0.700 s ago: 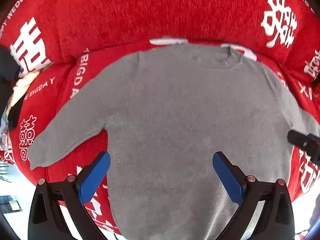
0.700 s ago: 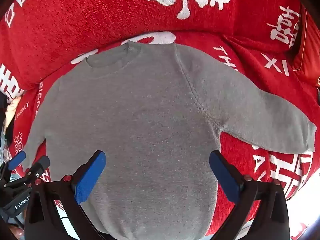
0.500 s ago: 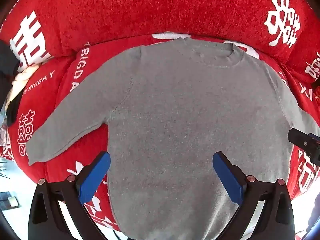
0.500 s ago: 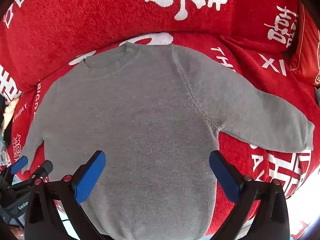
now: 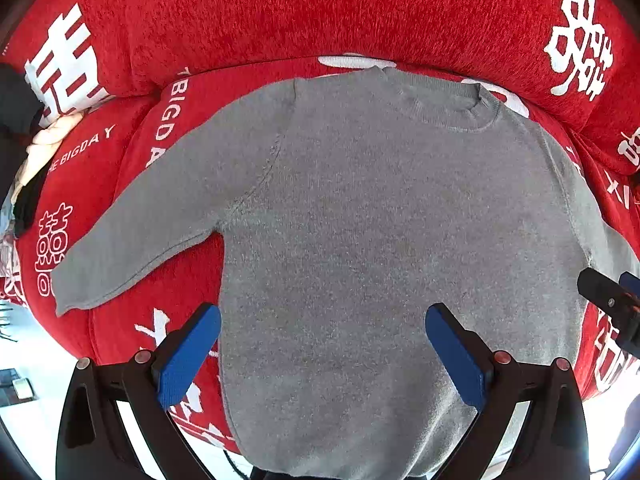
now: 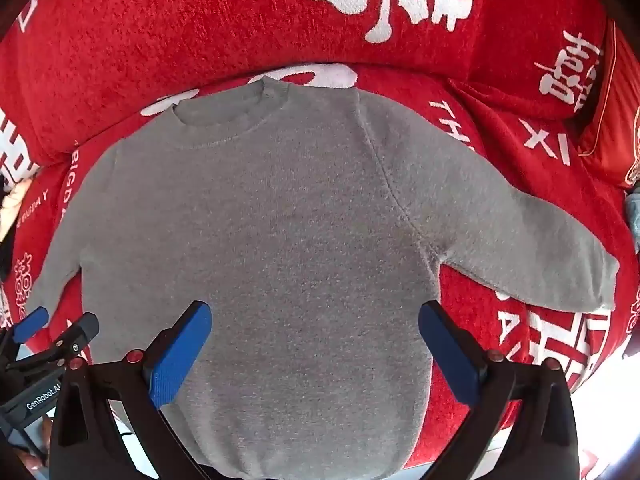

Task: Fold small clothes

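Garment: a small grey knitted long-sleeved sweater (image 5: 360, 240) lies flat, front or back side up, spread on a red plush sofa cover with white printed characters and lettering (image 5: 100, 184).
Orientation: round ribbed collar (image 5: 448, 104) at the far side, against the foot of the backrest; hem at the near edge, hanging slightly over the seat front.
Left sleeve: the sleeve (image 5: 132, 240) is laid out diagonally, away from the body, cuff toward the near left; it lies flat on the red cover.
Right sleeve: the sleeve (image 6: 520, 240) is laid out diagonally toward the near right, cuff squared off, flat on the cover.
Folds: none visible; body and both sleeves lie in a single layer.
Left gripper: black frame with blue finger pads (image 5: 320, 352), fingers spread wide apart, nothing between them; poised over the near left part of the sweater's body. Contact with the fabric cannot be told.
Right gripper: same build (image 6: 314, 350), fingers spread wide apart, nothing held; poised over the near middle of the body. Contact cannot be told.
Relative position: the two tools sit side by side at the near edge, each showing at the margin of the other's view.
Surroundings: red backrest cushions (image 6: 160, 40) with large white characters stand behind the collar; cream and dark items (image 5: 36, 152) lie at the far left of the seat, well apart from the sweater.
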A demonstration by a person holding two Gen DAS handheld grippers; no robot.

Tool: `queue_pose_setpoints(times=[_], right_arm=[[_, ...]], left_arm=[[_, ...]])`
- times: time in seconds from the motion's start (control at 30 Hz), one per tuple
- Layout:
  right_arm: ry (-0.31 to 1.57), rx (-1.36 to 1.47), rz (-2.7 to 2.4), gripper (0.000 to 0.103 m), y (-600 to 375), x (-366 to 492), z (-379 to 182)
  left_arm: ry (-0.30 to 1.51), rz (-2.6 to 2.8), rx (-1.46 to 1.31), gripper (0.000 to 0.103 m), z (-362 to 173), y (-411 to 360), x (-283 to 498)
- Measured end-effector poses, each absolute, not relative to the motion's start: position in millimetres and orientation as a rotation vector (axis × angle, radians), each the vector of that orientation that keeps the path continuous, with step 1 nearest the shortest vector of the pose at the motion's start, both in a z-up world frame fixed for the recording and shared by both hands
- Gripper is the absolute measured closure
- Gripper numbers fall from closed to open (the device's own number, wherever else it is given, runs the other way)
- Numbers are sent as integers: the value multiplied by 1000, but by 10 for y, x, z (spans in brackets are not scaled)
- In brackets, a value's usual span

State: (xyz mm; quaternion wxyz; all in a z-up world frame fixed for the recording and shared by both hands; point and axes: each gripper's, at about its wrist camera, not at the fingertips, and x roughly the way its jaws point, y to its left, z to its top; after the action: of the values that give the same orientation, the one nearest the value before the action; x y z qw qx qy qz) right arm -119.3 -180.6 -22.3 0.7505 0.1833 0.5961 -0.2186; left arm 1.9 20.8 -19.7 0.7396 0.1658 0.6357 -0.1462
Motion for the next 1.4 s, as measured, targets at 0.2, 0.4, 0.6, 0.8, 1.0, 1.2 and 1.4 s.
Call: queue_pose_setpoints(times=[0.2,0.4,0.6,0.8,1.0,1.2,1.4], right_arm=[[1311,393,-463,0,-1763,-1207,-241],[1311,392,-459,0,-1733,-1217,-248],[1311,392,-459,0,-1722,-1211,-244],[1312,385,-451,0,-1699,-1194,-242],[1313,385,-447,0,-1687,-1187,-243],[1312,384,-446,0,-1671,-1166,-248],[1315,388,-448,0,-1675,-1158,-260]], left_arm=[[1398,-321,363,1,-187,180,11],[1397,-314,366,1,-191,185,-3],[1412,-299,362,1,-214,203,-2],[1416,-299,363,1,-215,187,1],[1419,-304,362,1,-214,175,-2],[1424,-303,365,1,-228,171,4],[1429,-303,364,1,-242,175,-3]])
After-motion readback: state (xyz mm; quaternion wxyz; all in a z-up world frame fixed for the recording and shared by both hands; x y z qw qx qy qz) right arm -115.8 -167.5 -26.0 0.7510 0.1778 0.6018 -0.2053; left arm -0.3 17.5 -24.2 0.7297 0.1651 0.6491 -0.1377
